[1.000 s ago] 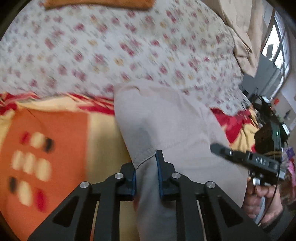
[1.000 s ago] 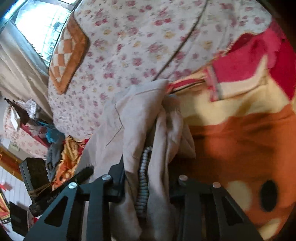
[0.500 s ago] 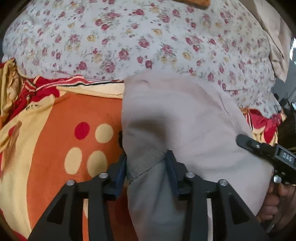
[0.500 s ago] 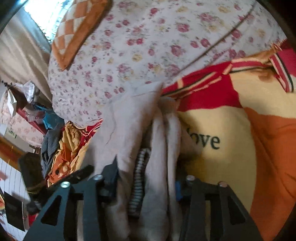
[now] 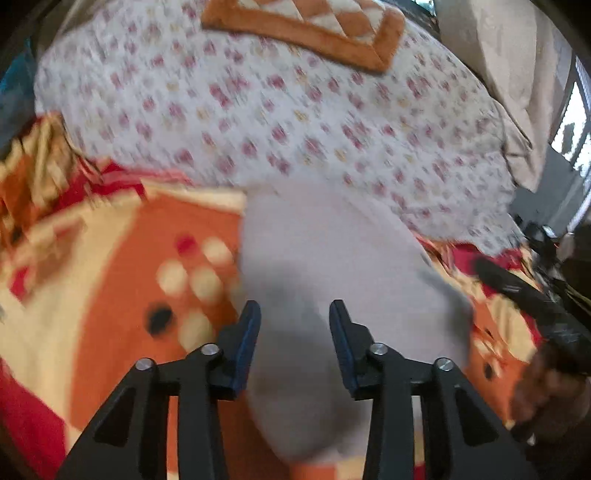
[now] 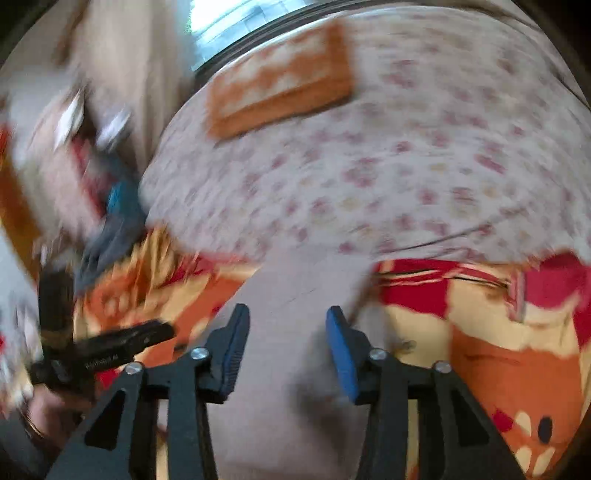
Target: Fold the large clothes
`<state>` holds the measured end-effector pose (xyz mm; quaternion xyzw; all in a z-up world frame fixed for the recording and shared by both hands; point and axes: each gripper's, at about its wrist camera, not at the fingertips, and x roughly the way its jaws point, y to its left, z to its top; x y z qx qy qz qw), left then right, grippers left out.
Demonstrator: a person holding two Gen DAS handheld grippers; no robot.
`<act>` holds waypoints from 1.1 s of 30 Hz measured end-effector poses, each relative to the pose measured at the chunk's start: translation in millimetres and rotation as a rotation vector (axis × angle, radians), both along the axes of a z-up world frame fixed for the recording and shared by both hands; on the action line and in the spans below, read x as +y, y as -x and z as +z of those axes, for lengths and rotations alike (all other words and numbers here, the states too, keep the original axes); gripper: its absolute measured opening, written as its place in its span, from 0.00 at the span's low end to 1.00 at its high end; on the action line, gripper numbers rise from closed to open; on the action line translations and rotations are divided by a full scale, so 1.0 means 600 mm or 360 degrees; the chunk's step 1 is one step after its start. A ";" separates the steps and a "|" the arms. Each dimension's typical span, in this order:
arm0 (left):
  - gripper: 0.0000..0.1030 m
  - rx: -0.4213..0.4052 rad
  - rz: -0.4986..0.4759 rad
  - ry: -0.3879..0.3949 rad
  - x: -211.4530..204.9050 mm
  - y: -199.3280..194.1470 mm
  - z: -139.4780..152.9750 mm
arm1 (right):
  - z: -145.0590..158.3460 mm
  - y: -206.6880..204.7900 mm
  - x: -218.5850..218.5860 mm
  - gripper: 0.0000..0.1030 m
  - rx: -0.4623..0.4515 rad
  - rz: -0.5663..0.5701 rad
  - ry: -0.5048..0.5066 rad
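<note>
Both grippers have let go of the beige garment since the earlier frames: the left gripper (image 5: 294, 314), then clamped on a fold of it, now stands with a clear gap, and the right gripper (image 6: 287, 317) no longer pinches the bunched cloth. Both sets of jaws are closing again, with the garment lying below and between them but untouched by the pads.

The folded beige garment (image 5: 332, 266) sits at centre frame in both views, on the orange, red and cream blanket (image 5: 110, 295) covering the bed. Its far edge meets the floral bedsheet (image 5: 295, 122), which fills the upper half of each view. An orange-bordered checked pillow (image 5: 306, 22) lies at upper centre.

Open blanket spreads at lower left in the left wrist view. At right edge, a hand (image 5: 546, 391) holds the other gripper.
</note>
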<state>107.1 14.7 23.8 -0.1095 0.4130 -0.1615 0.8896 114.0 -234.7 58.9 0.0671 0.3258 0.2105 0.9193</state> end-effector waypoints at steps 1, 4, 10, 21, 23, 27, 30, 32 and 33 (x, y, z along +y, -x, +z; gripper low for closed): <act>0.15 0.0028 -0.0021 -0.0009 -0.008 0.007 -0.008 | -0.017 -0.005 0.020 0.34 0.0059 0.0036 0.0080; 0.15 0.0186 -0.0058 -0.0106 -0.041 0.015 -0.060 | -0.096 -0.039 0.026 0.13 0.0396 0.0001 0.0283; 0.15 0.0218 -0.0039 -0.0116 -0.052 0.005 -0.090 | -0.136 -0.034 -0.022 0.12 0.0417 -0.0041 0.0004; 0.16 0.0275 0.0111 -0.0402 -0.093 0.007 -0.081 | -0.149 -0.016 -0.035 0.14 0.0393 -0.0019 -0.0222; 0.17 0.0235 0.0103 -0.0390 -0.088 0.015 -0.083 | -0.128 -0.007 -0.033 0.12 0.0334 -0.0041 -0.0187; 0.17 0.0200 0.0097 -0.0315 -0.076 0.022 -0.089 | -0.086 0.033 -0.013 0.12 0.0123 -0.0002 -0.0010; 0.17 0.0240 0.0065 -0.0294 -0.074 0.015 -0.088 | -0.143 0.017 -0.005 0.16 0.0406 -0.0015 0.0149; 0.17 0.0265 0.0069 -0.0284 -0.073 0.013 -0.079 | -0.137 0.015 -0.007 0.16 0.0395 -0.0019 0.0135; 0.17 0.0275 0.0083 -0.0241 -0.068 0.011 -0.066 | -0.131 0.015 -0.007 0.16 0.0382 -0.0014 0.0141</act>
